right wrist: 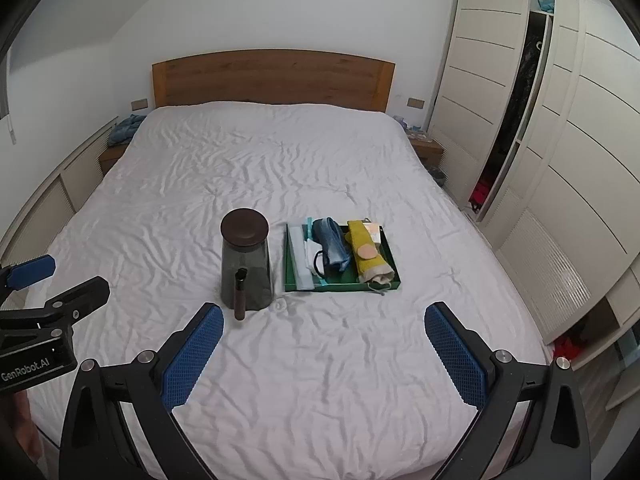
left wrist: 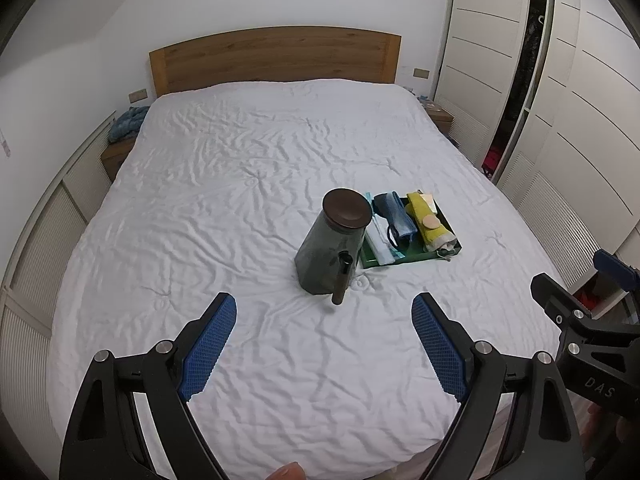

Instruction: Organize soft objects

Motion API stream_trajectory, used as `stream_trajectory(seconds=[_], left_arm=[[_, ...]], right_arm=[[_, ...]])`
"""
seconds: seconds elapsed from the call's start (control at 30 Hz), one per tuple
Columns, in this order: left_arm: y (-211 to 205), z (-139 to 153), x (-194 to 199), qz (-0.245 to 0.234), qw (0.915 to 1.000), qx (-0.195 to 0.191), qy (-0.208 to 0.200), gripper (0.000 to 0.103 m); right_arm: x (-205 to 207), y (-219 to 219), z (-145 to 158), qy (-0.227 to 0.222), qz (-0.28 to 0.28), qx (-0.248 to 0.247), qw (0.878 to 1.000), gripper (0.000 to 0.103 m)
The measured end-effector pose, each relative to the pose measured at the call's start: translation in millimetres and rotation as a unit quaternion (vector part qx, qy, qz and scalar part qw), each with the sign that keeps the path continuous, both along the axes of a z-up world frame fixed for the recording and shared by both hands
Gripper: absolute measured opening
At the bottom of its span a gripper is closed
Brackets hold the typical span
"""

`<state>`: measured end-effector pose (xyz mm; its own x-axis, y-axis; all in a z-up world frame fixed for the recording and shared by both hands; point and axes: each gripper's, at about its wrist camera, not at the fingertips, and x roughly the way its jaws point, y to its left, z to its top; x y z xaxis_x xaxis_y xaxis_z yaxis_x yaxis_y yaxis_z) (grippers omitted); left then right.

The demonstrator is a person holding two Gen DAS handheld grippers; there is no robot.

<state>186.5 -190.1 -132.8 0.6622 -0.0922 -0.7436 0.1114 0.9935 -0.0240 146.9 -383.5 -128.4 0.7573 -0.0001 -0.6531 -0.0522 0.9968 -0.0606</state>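
Left gripper (left wrist: 324, 312) jaws spread wide, nothing between the blue pads (left wrist: 210, 346), hovering over the near part of the white bed (left wrist: 240, 184) and pointing down at it. Right gripper (right wrist: 324, 320) likewise gaping, pads (right wrist: 194, 354) clear of everything, hanging above the sheet beside the left one.

Sitting mid-bed: green tray (right wrist: 340, 286) holding the soft objects side by side — pale folded cloths (right wrist: 304, 256), blue fabric roll (right wrist: 332, 244), yellow roll (right wrist: 366, 248) with a round tan patch. Standing upright just left of the tray, apart from it: grey jug (right wrist: 248, 264) with dark round lid and a dark handle facing the cameras.

Showing only in the left view: a fingertip (left wrist: 288, 470) at the bottom edge. Showing only in the right view: the left tool's printed side label (right wrist: 24, 370), and clutter on the right nightstand (right wrist: 426, 144). Wardrobe (right wrist: 560, 160) door standing ajar in both.
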Motion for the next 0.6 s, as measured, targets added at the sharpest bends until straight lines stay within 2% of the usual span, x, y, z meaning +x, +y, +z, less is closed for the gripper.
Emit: stream_trajectory(seconds=[0.6], left_arm=[[0.3,3.7,3.1,0.002,1.0000,0.001,-0.002,0.086]], right_arm=[[7.4,0.0,1.0,0.004,0.000,0.004,1.000,0.103]])
